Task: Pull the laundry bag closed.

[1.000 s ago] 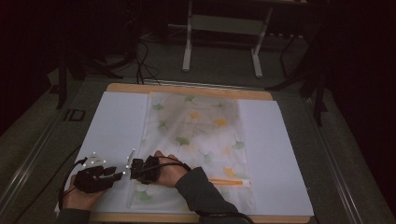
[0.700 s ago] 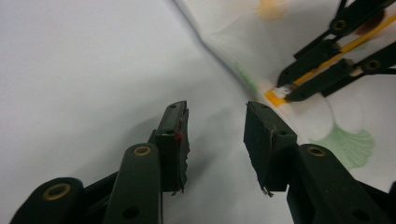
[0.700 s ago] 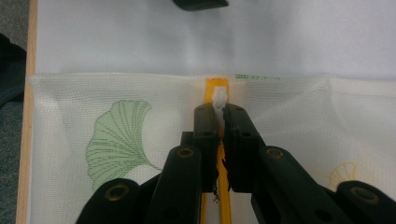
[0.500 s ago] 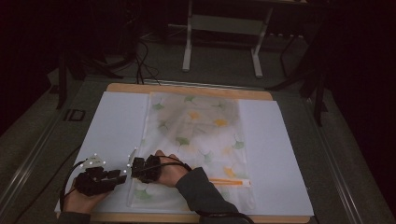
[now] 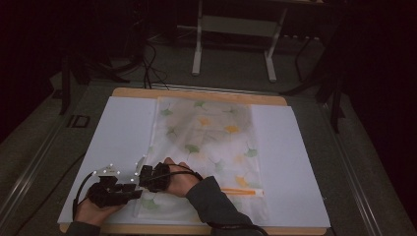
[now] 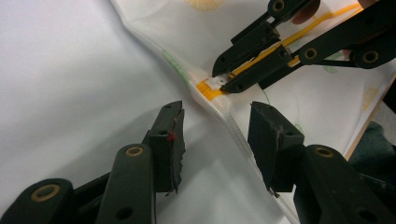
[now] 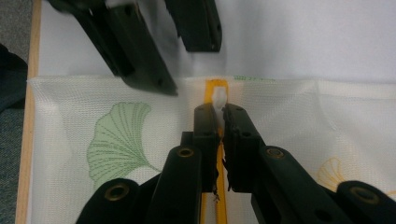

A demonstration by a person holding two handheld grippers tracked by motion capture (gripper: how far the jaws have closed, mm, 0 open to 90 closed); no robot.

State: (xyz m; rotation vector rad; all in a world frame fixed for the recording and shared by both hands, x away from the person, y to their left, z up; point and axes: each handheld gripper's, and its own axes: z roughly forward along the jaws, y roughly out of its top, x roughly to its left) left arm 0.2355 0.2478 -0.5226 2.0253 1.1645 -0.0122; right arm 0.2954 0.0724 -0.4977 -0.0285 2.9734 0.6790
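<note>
Right gripper view showed the small white zipper pull point(image 7: 219, 99) of a white mesh pouch printed with green and yellow ginkgo leaves point(image 7: 116, 135), pinched between the tips of the right gripper point(image 7: 219, 112), whose jaws were clamped tight on it. The pull sat at the very end of the orange zipper track point(image 7: 216, 86), which ran back beneath that gripper toward the person's sleeve. Just beyond the pull, past the pouch's seamed edge, hung the left gripper point(image 6: 215, 137); its jaws had just been opening and stood spread, the pouch's edge passing between them with neither pad pressing on it. From the high view, both grippers worked close together at the near left corner of the pouch point(image 5: 206, 147), which lay flat on a white sheet point(image 5: 123, 128) over the wooden board point(image 5: 196, 93).

I judged the zipper stroke to be at its end stop, the left hand having let go of the fabric. The next move would probably call for easing the right jaws off the pull without dragging the slider back along the track.
</note>
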